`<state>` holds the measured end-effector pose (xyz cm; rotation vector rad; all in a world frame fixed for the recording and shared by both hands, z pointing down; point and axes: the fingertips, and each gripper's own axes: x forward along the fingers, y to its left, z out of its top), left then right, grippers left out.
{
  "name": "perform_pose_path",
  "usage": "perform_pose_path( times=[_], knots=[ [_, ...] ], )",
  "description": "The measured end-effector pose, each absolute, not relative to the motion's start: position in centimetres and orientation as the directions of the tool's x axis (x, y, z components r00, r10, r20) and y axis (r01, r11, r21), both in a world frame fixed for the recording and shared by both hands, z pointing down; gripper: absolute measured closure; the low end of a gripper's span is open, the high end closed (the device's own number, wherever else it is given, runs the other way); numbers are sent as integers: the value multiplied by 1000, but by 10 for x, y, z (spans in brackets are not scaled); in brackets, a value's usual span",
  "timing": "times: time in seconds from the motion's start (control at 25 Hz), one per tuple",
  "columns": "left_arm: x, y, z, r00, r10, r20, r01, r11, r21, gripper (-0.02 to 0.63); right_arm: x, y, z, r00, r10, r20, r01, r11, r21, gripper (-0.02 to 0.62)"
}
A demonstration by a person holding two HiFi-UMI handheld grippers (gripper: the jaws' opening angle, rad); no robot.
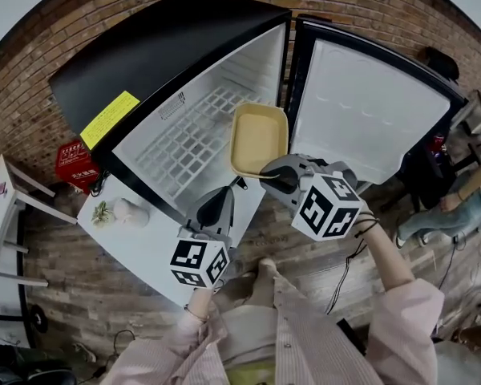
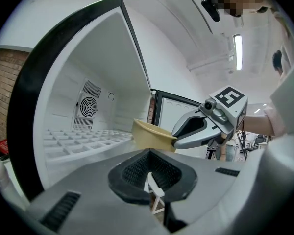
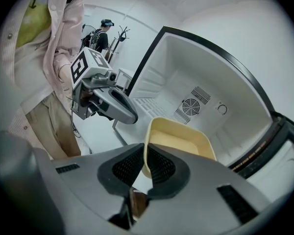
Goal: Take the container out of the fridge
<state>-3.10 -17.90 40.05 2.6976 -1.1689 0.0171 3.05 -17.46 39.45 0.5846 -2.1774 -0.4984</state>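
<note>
- Pale-yellow container [image 1: 259, 139] lies straight ahead of the right gripper [image 1: 271, 175]. Its long axis runs away from the gripper's tips toward the back wall of the fridge [image 1: 248, 62]. The way out, I judge, is a plain pull backward along that axis.
- The right gripper is much the nearer of the two: it is on the container's near rim, at the short side facing the opening. The left gripper [image 1: 226, 192] is near but apart from the container, which lies ahead of it and to its right.
- Right gripper: the jaws are almost together, one pad inside the near wall and one outside it. They are clamped on that thin rim (the right gripper view shows the wall rising between the pads).
- Left gripper: the jaws are closed on each other with nothing between the pads, and it points into the fridge just short of the shelf [image 1: 184, 147].
- Ahead of the right gripper, the container is at the shelf's front edge, and the open door [image 1: 369, 111] stands off to that gripper's right. I cannot tell whether the container's base rests on the shelf or is lifted clear.
- Because the hold is at one edge only, the far end may sag once it leaves the shelf, and the free left gripper is well placed to steady it.
</note>
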Motion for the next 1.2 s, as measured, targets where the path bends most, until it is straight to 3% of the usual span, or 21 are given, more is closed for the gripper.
perform_pose_path(
  times=[0.64,1.2],
  knots=[
    [-25,-174,407,693,-712,112,-719,-672,176,614,54,-140,418,-540,-624,564,-406,781,475,571],
    [-22,-174,418,637,-755,157,-769,-608,194,614,69,-123,456,-571,-560,600,-453,825,338,572]
  ],
)
